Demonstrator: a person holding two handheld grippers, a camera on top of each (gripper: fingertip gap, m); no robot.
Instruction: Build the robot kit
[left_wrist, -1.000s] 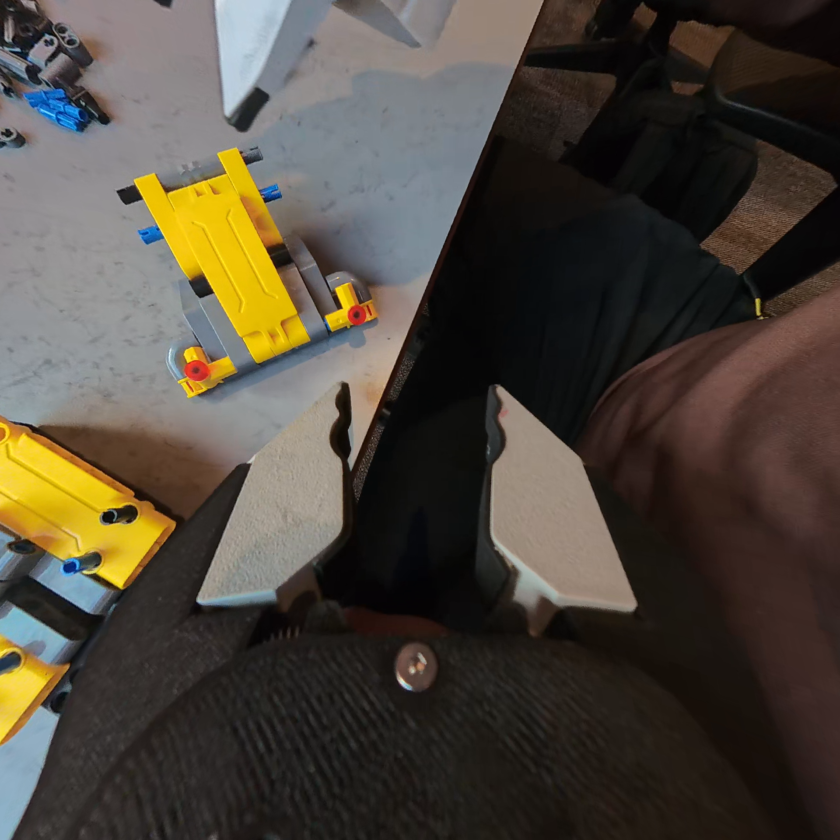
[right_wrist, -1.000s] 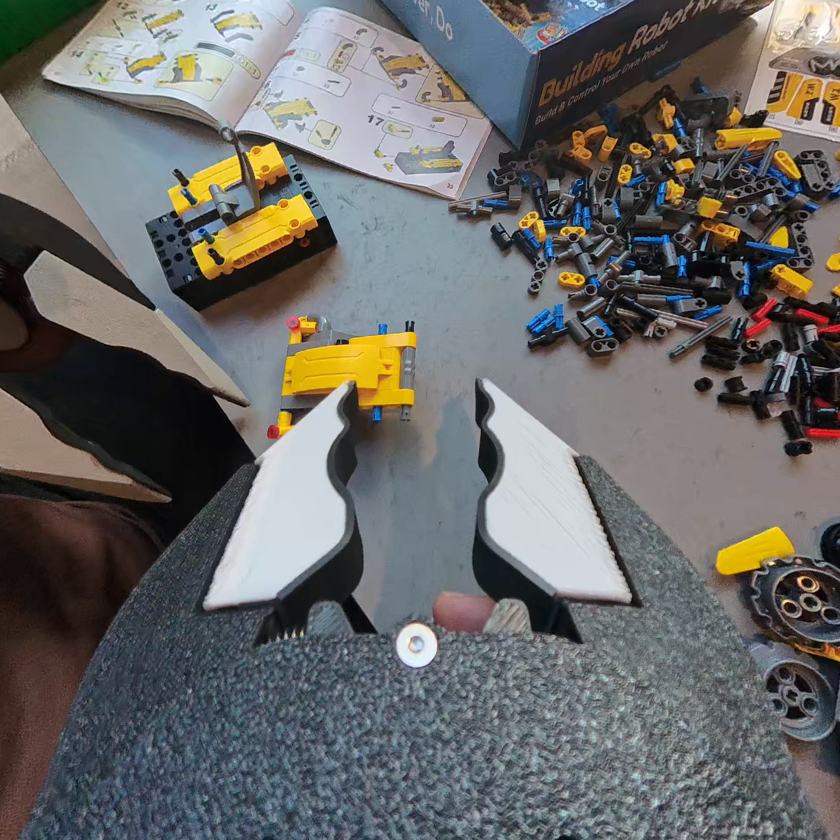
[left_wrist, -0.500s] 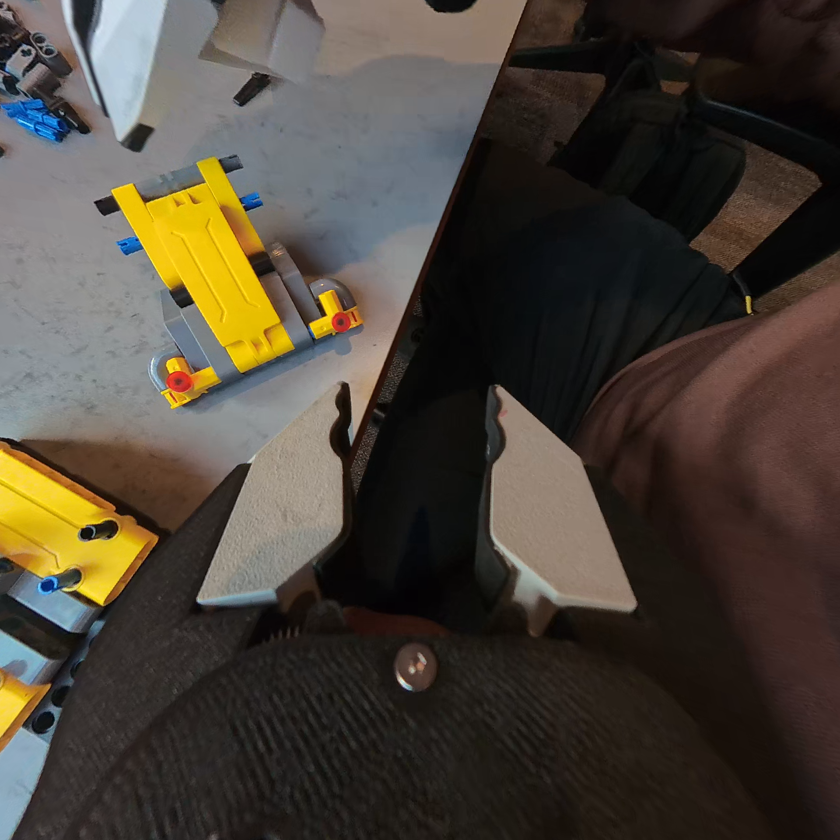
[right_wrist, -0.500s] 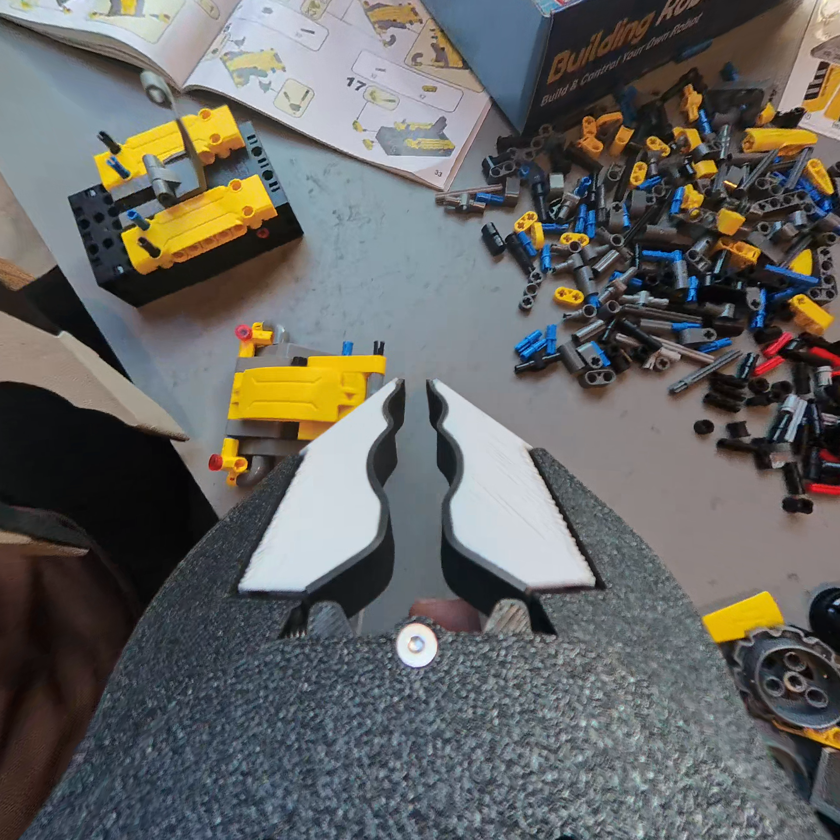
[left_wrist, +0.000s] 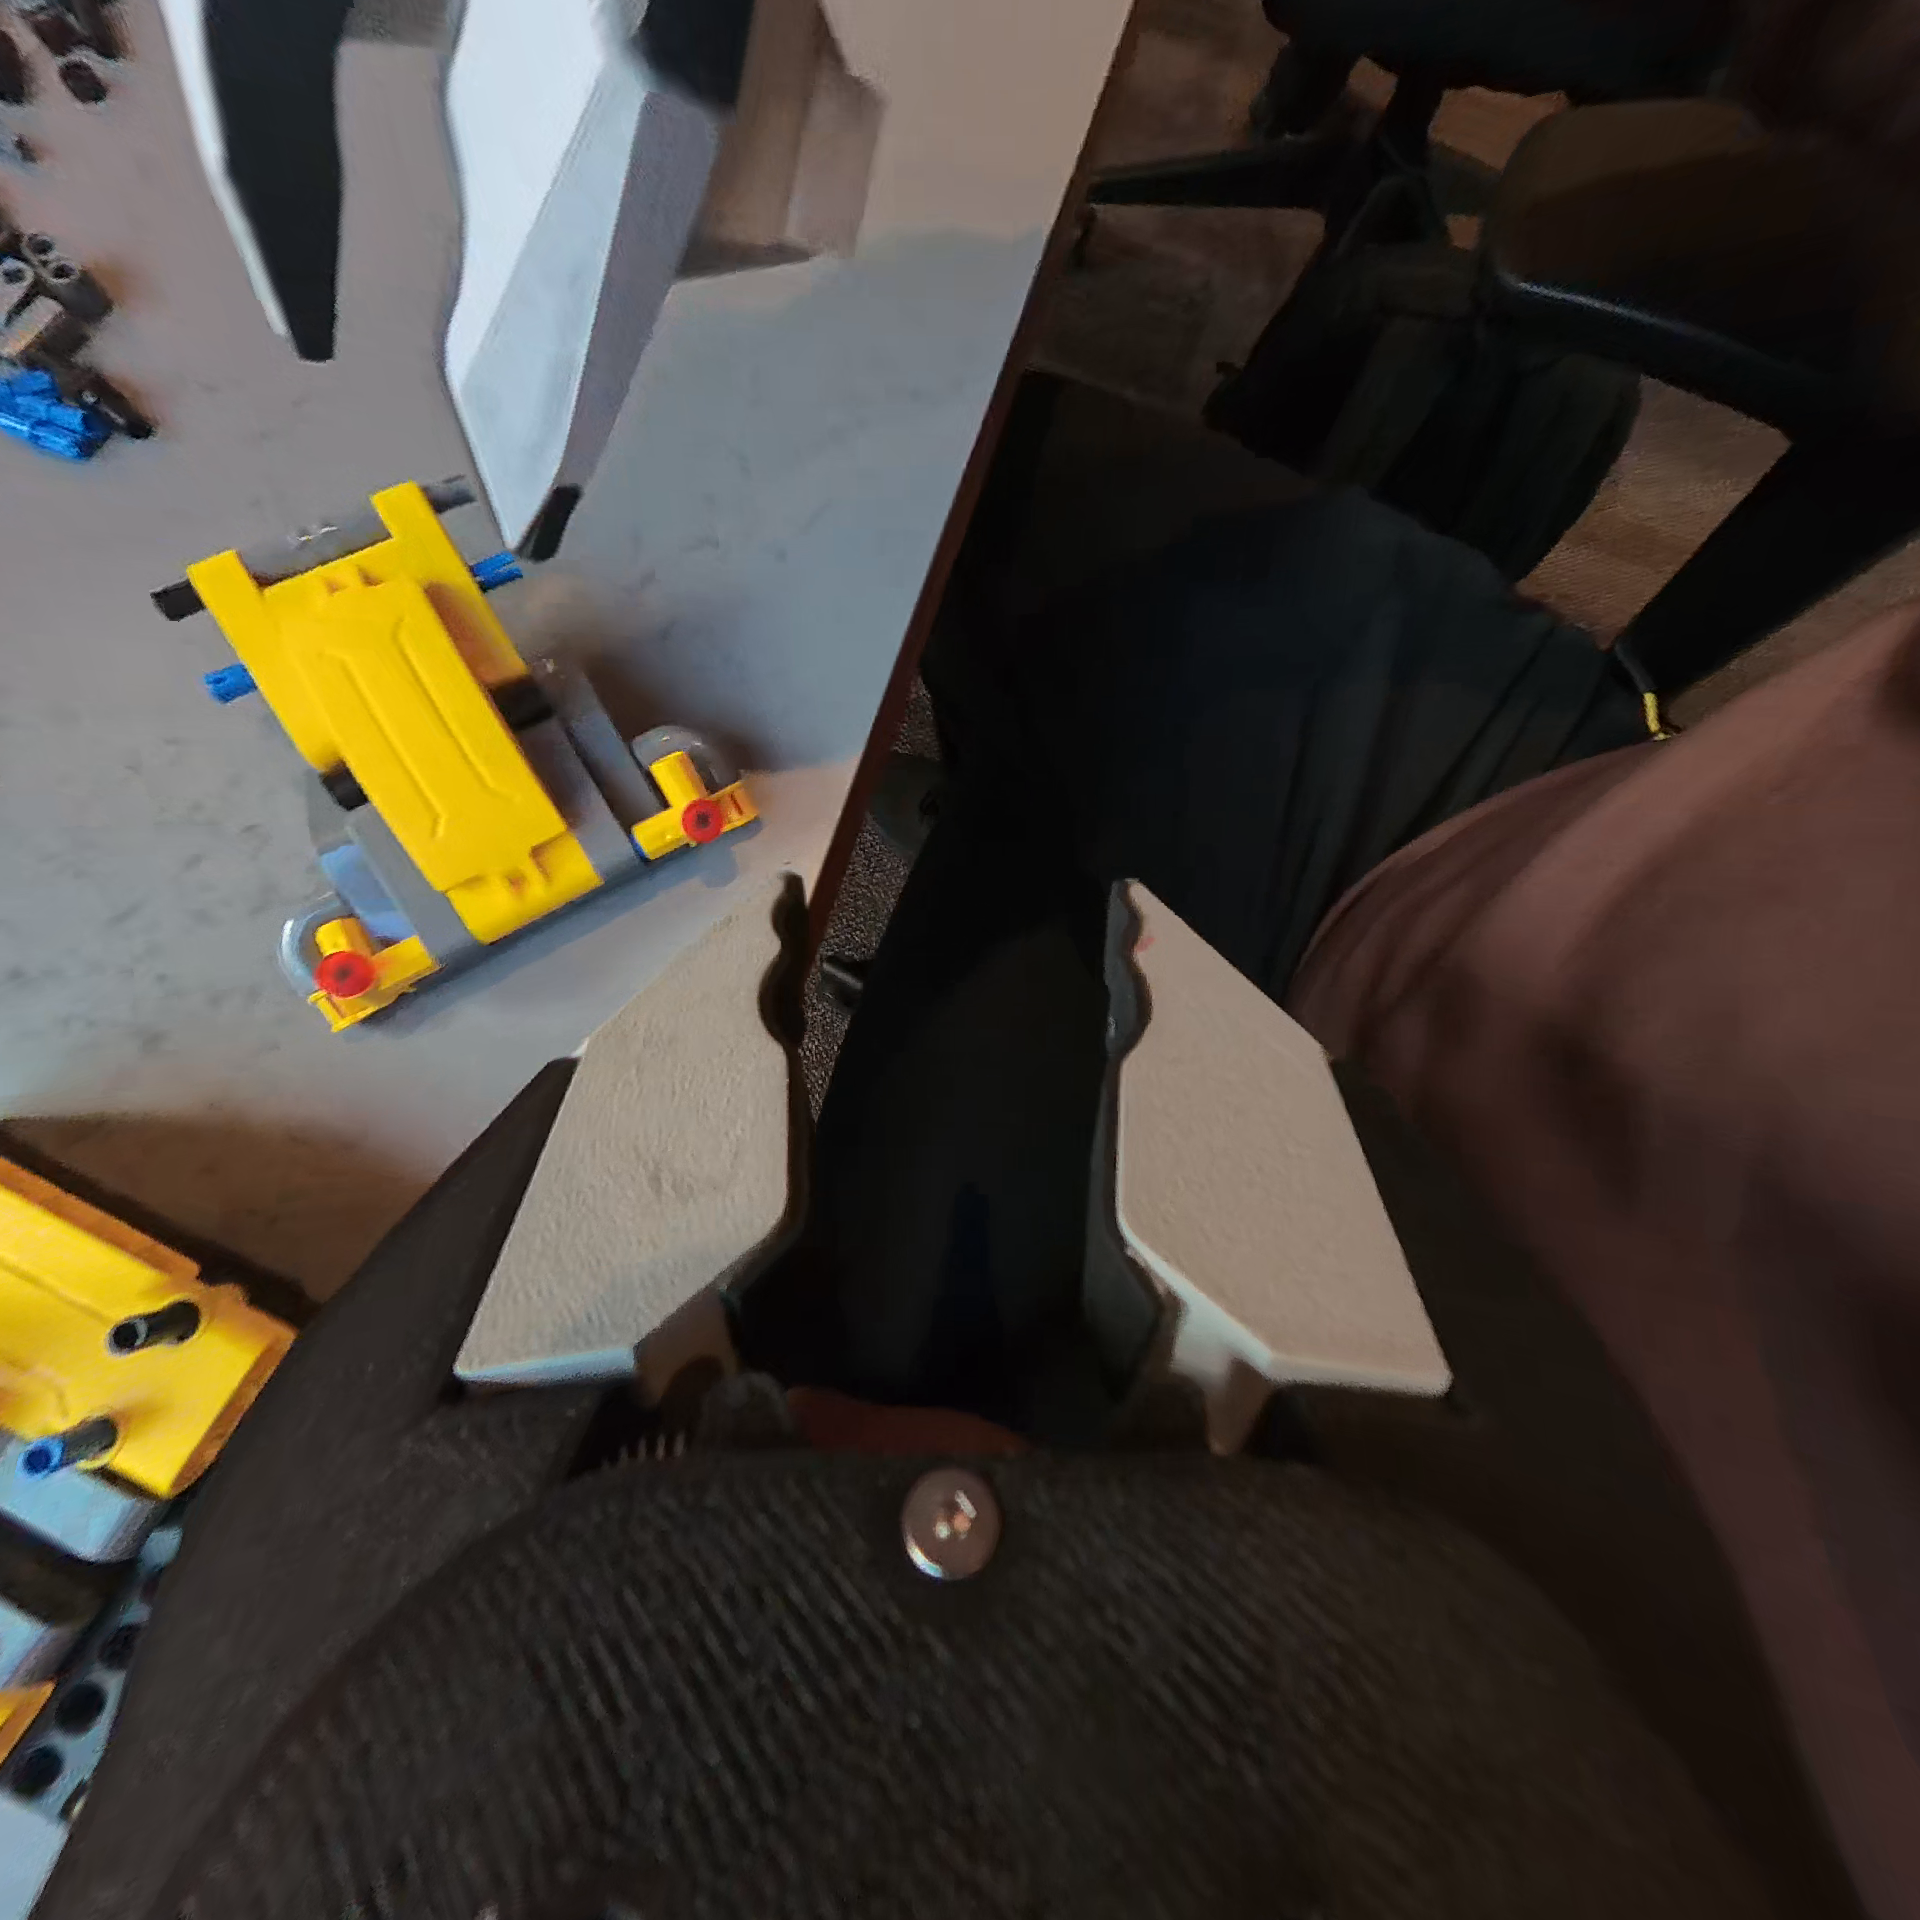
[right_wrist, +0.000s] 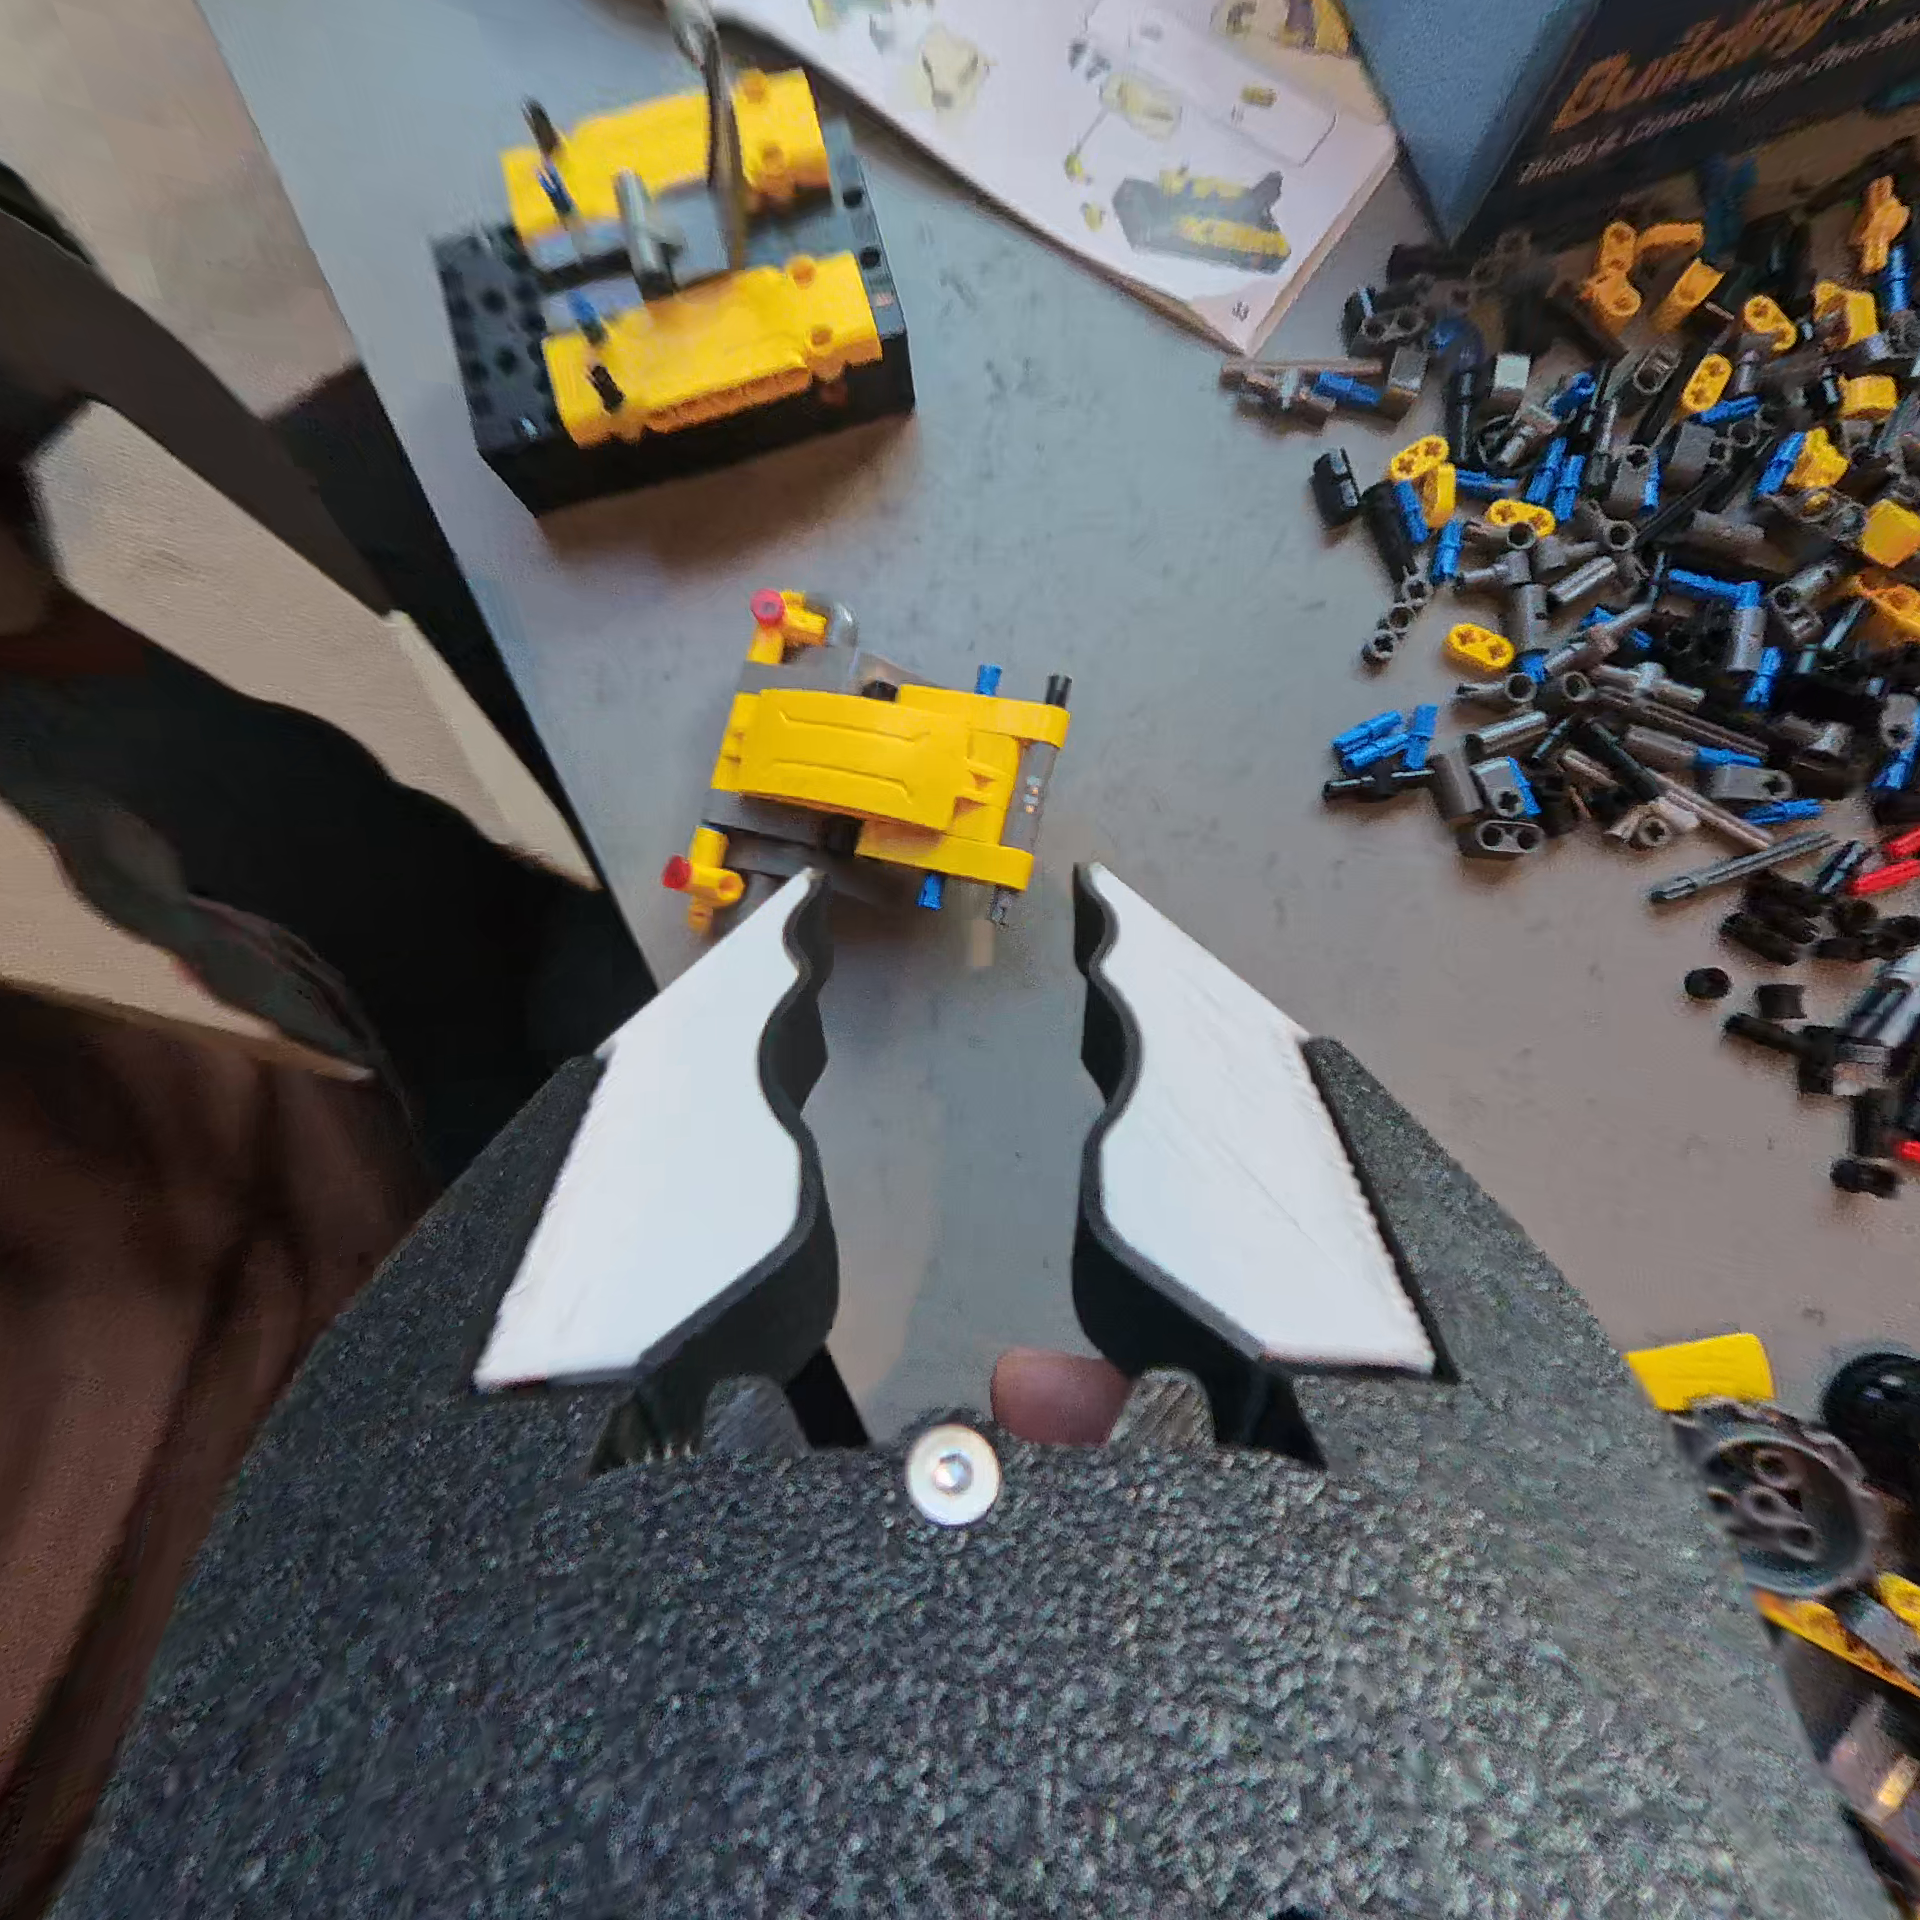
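A small yellow and grey brick assembly with red pins lies on the grey table, just beyond my right gripper, which is open and empty with its fingertips close to the assembly's near side. The same assembly shows in the left wrist view, with the right gripper's fingers coming down beside it. My left gripper is open and empty, held over the table's edge above a person's lap. A larger black and yellow brick block stands farther back.
A heap of loose black, blue, yellow and red brick parts covers the right side. An open instruction booklet and a blue box lie at the back. Wheel parts sit at right. A chair stands beyond the edge.
My right gripper closed nearly shut and has opened again, moving closer to the small yellow assembly. In the left wrist view the right gripper's fingers have come down toward the assembly.
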